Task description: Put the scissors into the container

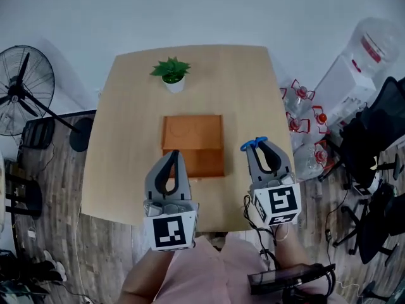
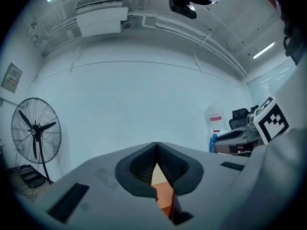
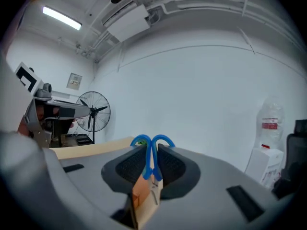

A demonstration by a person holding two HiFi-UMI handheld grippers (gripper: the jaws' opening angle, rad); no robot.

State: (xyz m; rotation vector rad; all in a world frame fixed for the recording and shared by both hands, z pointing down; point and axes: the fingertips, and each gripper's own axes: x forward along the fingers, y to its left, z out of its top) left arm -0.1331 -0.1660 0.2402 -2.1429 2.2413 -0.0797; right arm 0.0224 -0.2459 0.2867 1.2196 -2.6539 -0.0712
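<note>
Blue-handled scissors sit clamped in the right gripper, lifted just right of the orange container at mid-table. The left gripper hovers at the container's near edge, jaws together and empty. The pickup looks done; placing the scissors inside is left.

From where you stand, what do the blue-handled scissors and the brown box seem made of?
The scissors: handles look like smooth, glossy blue plastic; a thin grey blade below, probably metal. The box: matt orange-brown flat panels, perhaps wood or board, unclear which.
</note>
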